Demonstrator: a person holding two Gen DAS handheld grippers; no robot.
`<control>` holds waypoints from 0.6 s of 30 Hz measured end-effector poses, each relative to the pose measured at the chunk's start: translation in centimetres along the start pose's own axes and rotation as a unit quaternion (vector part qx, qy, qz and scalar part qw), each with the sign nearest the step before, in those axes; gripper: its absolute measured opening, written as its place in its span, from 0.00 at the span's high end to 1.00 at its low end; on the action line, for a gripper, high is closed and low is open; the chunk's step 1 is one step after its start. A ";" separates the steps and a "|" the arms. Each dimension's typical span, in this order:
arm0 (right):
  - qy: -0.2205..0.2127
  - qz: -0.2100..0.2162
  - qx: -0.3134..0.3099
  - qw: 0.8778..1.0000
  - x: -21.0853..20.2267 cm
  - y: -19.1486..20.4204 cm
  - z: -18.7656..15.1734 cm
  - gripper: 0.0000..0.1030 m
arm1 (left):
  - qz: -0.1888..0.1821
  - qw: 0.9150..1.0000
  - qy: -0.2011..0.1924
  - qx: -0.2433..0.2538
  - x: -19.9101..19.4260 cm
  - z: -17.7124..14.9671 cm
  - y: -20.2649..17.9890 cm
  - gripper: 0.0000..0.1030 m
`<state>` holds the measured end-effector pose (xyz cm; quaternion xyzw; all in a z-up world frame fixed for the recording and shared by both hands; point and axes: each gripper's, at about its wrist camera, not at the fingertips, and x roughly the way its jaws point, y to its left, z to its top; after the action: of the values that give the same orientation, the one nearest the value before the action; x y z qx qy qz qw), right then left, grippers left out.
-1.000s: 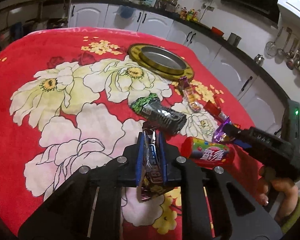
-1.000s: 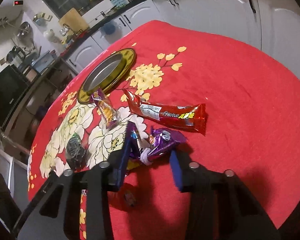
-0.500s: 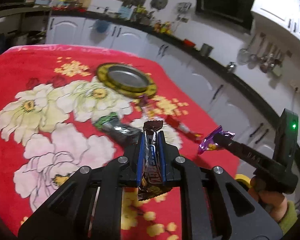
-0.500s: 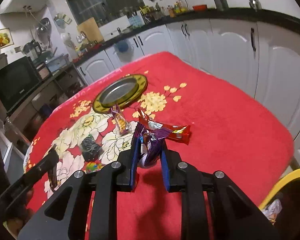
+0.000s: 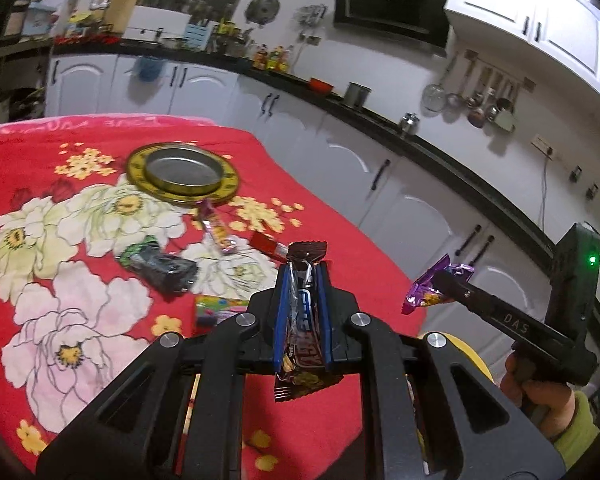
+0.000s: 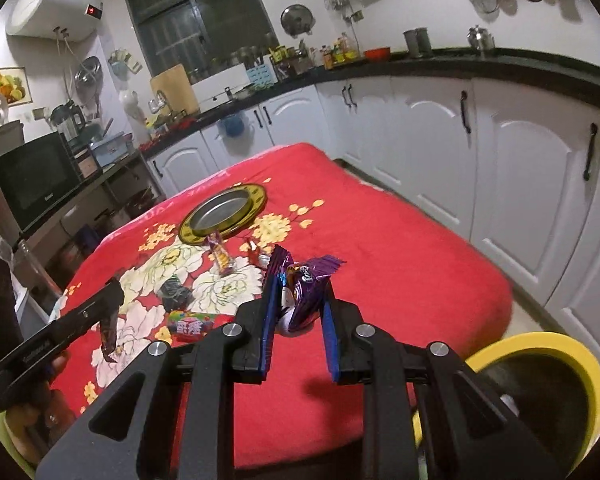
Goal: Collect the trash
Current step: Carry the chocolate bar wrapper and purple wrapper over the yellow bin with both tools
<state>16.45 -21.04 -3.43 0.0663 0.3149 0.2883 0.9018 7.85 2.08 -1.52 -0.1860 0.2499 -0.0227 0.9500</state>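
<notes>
Wrappers stay pinched, brown bar wrapper [image 5: 302,320] in left gripper [image 5: 302,280], purple wrapper [image 6: 308,292] in right gripper [image 6: 298,284]; carry both over the yellow bin [image 6: 560,344] below-right before letting go.

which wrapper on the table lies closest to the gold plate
The small purple and yellow wrapper, its top end almost at the gold plate rim. The dark green one, the red one and the colourful tube lie farther off.
</notes>
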 end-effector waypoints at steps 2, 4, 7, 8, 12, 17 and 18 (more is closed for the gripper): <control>-0.007 -0.004 0.001 1.000 -0.9 -0.6 -0.1 0.81 | -0.006 1.000 0.003 0.011 0.0 -0.2 -1.0 0.92; -0.013 -0.012 0.002 1.000 -1.9 -1.2 -0.3 0.81 | -0.012 1.000 0.005 0.020 0.1 -0.3 -1.7 0.92; -0.019 -0.024 0.005 1.000 -3.1 -2.3 -0.7 0.81 | -0.023 0.999 0.008 0.031 0.2 -0.6 -2.9 0.92; -0.022 -0.030 0.006 0.999 -3.5 -2.7 -0.9 0.81 | -0.026 0.999 0.009 0.036 0.2 -0.7 -3.4 0.92; -0.028 -0.046 0.013 0.998 -4.9 -4.2 -1.4 0.81 | -0.040 0.998 0.015 0.050 0.4 -1.0 -4.9 0.92; -0.036 -0.063 0.025 0.997 -6.3 -5.8 -1.7 0.81 | -0.053 0.996 0.022 0.067 0.8 -1.5 -6.7 0.92; -0.039 -0.067 0.027 0.997 -6.7 -6.1 -1.7 0.81 | -0.056 0.996 0.023 0.071 0.9 -1.6 -7.1 0.92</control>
<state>14.05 -29.91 -3.09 0.0801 0.2910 0.2159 0.9286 8.23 -5.21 -0.65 -0.1310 0.2586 -0.0977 0.9521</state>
